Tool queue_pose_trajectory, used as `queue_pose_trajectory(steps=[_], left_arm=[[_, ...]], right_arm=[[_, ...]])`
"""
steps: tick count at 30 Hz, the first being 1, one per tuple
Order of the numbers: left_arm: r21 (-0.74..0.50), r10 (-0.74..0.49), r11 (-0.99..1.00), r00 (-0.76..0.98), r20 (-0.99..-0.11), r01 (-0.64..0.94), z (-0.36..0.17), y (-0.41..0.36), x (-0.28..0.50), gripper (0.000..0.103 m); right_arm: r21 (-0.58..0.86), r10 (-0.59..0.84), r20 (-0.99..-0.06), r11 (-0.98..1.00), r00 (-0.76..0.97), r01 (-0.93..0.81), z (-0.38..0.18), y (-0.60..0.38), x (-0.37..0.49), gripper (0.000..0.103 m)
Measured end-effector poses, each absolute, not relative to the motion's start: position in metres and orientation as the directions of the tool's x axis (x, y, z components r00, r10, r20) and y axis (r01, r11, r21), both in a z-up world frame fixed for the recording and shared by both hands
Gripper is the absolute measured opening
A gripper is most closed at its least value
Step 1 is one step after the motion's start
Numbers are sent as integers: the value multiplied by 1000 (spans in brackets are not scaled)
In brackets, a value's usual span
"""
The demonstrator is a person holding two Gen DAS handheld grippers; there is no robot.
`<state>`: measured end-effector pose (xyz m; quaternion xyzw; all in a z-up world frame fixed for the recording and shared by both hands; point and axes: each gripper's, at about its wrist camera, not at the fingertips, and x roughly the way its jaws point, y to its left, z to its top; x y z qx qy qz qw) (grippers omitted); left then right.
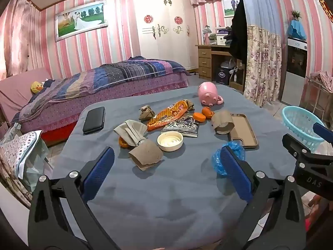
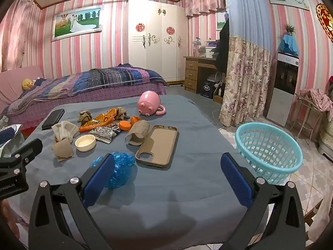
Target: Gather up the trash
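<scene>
So the table's got a blue-grey cloth point(image 2: 187, 187) over it, and stuff is piled mostly in the upper left of the right wrist view. There's a pink pig mug point(image 2: 149, 103) on its side at the far end, a tan phone case point(image 2: 158, 145) face down mid-frame, and a crumpled blue plastic bag point(image 2: 122, 166) just beside it. Further left: a cardboard tube point(image 2: 139, 133), orange caps point(image 2: 125, 125), snack wrappers point(image 2: 97, 121) (one orange, one dark), a cream lid point(image 2: 85, 143), and a black phone point(image 2: 53, 118) near the left edge.

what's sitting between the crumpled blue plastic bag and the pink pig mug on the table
In the right wrist view, the brown phone case lies between the blue plastic bag and the pink pig mug, with a flattened cardboard tube beside it.
</scene>
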<state>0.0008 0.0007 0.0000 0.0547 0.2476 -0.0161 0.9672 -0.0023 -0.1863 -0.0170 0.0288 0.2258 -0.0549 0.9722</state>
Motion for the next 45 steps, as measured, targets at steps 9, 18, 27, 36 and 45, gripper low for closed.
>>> queue_pose_trajectory(steps=[9, 18, 27, 36, 45], left_arm=[[72, -3, 996, 874, -486, 44, 0, 6, 5, 98], [70, 4, 997, 879, -478, 33, 1, 8, 4, 98], [72, 7, 997, 882, -471, 31, 1, 7, 0, 98], [76, 10, 997, 883, -470, 29, 2, 7, -1, 98], [79, 10, 996, 884, -467, 30, 2, 9, -2, 98]], right_arm=[[21, -94, -444, 993, 891, 115, -19, -182, 0, 99], [14, -96, -442, 993, 892, 113, -17, -185, -3, 99], [5, -100, -435, 994, 895, 113, -16, -186, -5, 99], [2, -103, -434, 993, 895, 116, -16, -185, -5, 99], [2, -105, -434, 993, 895, 118, -16, -187, -5, 99]])
